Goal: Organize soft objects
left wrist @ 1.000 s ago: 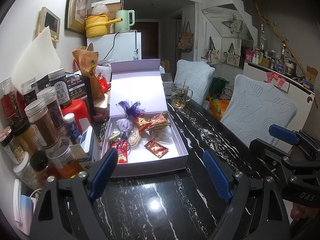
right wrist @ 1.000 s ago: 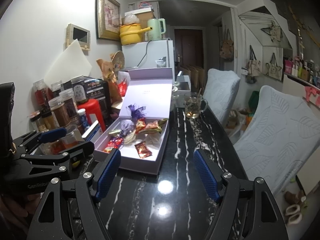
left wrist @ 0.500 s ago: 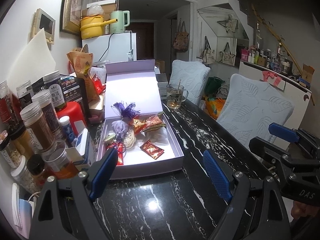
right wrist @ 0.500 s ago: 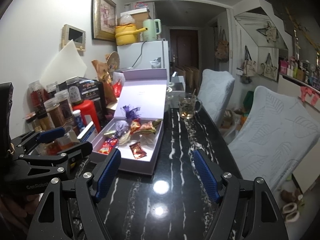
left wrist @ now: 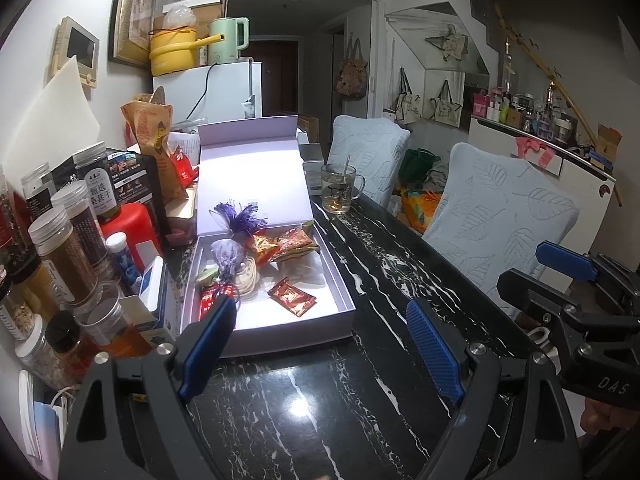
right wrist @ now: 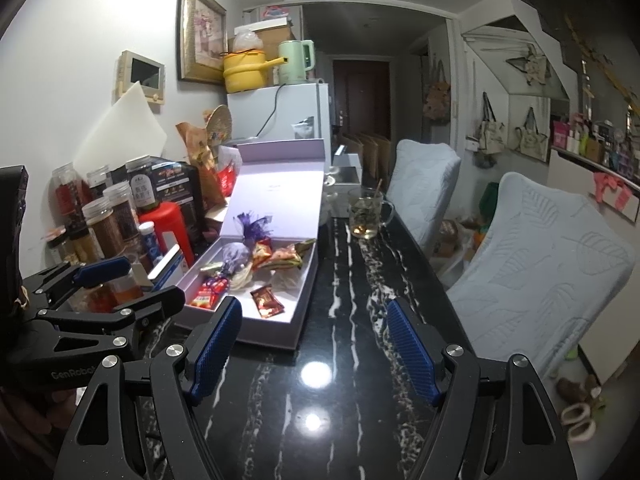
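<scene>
Soft objects: small foil snack packets and a purple tasselled fabric sachet lie loose inside the open lilac cardboard gift box [left wrist: 276,334] on the black white-veined marble bench [left wrist: 304,408].

Left wrist view, contents: the purple tasselled sachet [left wrist: 239,220] sits at the far end of the tray by the raised lid; a red-gold foil packet [left wrist: 292,297] lies alone nearer the front wall; a red packet [left wrist: 211,300] lies at the near left corner.

Left wrist view, tool: the left tool [left wrist: 316,344] hangs above the bench with its blue-padded jaws spread wide and nothing between them.

Left wrist view, relation: the box lies straight ahead and slightly left, its near wall just beyond the left fingertip, its long axis running away from the tool.

Right wrist view, contents: the same box [right wrist: 264,332] appears ahead and to the left, the lone red-gold packet [right wrist: 267,301] nearest its front.

Right wrist view, tool: the right tool [right wrist: 312,344] is likewise wide open and empty, over bare marble.

Right wrist view, relation: the box sits off this tool's left side.

Nearer hand: the left, as I judge it, with the box almost on its line.

Bystander: a clear glass mug [right wrist: 366,216] stands beyond the box, well apart from both tools.
</scene>
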Demonstrator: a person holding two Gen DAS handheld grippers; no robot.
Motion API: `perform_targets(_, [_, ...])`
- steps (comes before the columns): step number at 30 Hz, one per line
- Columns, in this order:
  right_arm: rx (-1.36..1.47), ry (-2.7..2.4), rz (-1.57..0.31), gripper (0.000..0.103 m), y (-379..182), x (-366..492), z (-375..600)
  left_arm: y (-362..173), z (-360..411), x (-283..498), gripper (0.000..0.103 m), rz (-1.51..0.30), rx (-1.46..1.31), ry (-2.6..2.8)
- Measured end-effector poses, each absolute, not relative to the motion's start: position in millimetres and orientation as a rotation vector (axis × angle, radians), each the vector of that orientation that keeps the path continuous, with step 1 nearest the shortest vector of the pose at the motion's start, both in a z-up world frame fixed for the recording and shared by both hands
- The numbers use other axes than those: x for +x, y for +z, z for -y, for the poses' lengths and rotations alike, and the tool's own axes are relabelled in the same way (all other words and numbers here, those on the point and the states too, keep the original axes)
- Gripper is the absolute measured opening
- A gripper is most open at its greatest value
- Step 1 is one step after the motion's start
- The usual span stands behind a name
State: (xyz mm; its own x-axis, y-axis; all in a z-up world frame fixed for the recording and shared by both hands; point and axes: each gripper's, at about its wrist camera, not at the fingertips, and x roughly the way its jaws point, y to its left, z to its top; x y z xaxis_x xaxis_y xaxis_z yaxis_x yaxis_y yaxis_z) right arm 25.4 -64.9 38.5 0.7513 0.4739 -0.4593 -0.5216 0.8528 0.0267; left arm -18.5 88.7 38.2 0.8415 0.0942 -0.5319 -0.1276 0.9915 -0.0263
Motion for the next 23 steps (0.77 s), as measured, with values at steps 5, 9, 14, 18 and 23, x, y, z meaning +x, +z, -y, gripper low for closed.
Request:
perform_targets(5, [-0.102,0.535,-0.471,0.076,38.5,25.9,67.5,39.1,-86.5,-17.7,0.088,-0.564,-0.055,0.121])
perform_targets(9, [-0.099,0.528,-0.473,0.076,38.0,26.5,69.8,38.6,-86.0,-16.7,0.088,-0.567,-0.047,0.126])
perform_targets(14, [-0.097,0.520,-0.474,0.076,37.0,25.9,72.0,37.1,-83.8,-14.0,0.088,-0.574,-0.032,0.142])
perform_targets(18, [-0.094,0.513,-0.481,0.077,35.0,27.1,73.4,34.3,-80.4,-13.2,0.088,-0.577,-0.012,0.159])
perform_targets(23, [-0.095,0.509,-0.485,0.077,33.0,26.2,74.6,34.3,-80.0,-15.1,0.088,-0.575,-0.013,0.150])
